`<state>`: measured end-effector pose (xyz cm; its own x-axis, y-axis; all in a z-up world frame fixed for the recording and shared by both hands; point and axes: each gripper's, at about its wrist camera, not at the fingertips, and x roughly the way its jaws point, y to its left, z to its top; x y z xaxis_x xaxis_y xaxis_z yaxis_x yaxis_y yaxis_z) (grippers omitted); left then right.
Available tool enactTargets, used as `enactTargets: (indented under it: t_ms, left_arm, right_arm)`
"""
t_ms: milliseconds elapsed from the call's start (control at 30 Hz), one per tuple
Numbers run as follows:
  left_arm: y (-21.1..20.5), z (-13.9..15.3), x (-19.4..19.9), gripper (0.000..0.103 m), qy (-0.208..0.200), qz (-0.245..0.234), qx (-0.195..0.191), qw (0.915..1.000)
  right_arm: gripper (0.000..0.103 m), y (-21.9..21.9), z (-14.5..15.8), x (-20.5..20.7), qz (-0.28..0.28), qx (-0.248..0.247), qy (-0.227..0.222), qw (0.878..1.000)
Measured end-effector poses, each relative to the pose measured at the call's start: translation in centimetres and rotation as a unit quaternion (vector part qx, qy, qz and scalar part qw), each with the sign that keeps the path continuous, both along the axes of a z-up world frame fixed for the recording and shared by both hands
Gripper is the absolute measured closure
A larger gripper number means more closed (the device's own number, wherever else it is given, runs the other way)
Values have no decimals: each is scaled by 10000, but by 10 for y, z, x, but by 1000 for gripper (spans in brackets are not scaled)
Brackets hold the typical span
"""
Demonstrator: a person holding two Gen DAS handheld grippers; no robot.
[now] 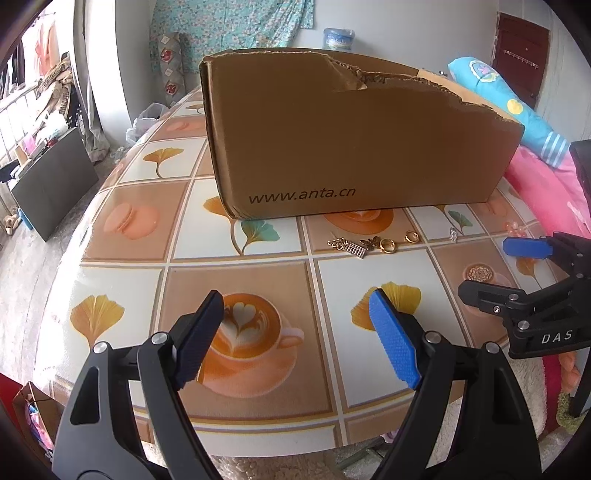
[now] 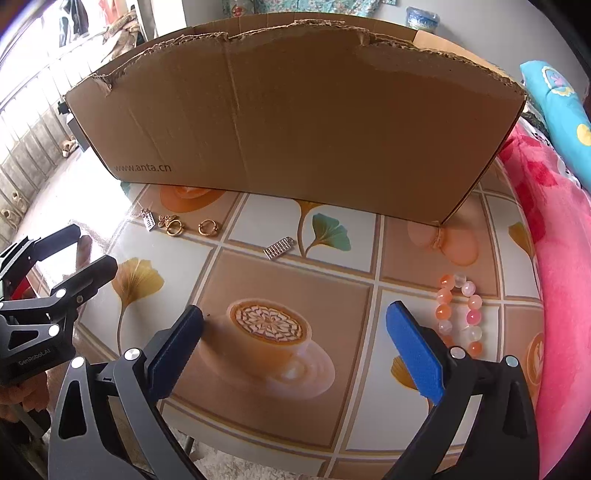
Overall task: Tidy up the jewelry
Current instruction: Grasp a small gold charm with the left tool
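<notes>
Though absent from left view, bead bracelet [image 2: 460, 314] in right view

We see a table under a glossy tiled-print cloth [image 1: 122, 295] of ginkgo leaves and coffee cups. Left of it, bright daylight falls through railed windows [image 1: 22, 107]; behind it a pale wall [image 1: 406, 29] holds a dark red-brown door [image 1: 522, 51].

Cardboard box [image 2: 295, 122]: one
Gold rings [image 2: 173, 227]: two
Butterfly charm [image 2: 164, 220]: one
Knot-shaped gold charm [image 1: 337, 243]: one
Small abacus charms [image 2: 279, 250]: two
Bead bracelet [image 2: 460, 314]: one
Grippers [image 1: 295, 339]: two, both empty and spread wide
</notes>
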<state>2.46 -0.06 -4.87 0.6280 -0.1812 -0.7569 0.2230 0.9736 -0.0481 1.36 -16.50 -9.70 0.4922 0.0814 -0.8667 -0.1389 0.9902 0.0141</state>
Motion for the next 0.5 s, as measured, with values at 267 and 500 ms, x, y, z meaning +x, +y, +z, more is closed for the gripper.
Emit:
enactTargets:
  t_ms: [267,500]
  left_arm:
    - [1,1,12,39,-109,-346,-323,9988]
    - [-8,2,27,68,3,-694,-570,9960]
  right_arm:
    - [6,-4,2,6,41,-1,9,10000]
    - [6,-7,2,4,93,27,-151,9998]
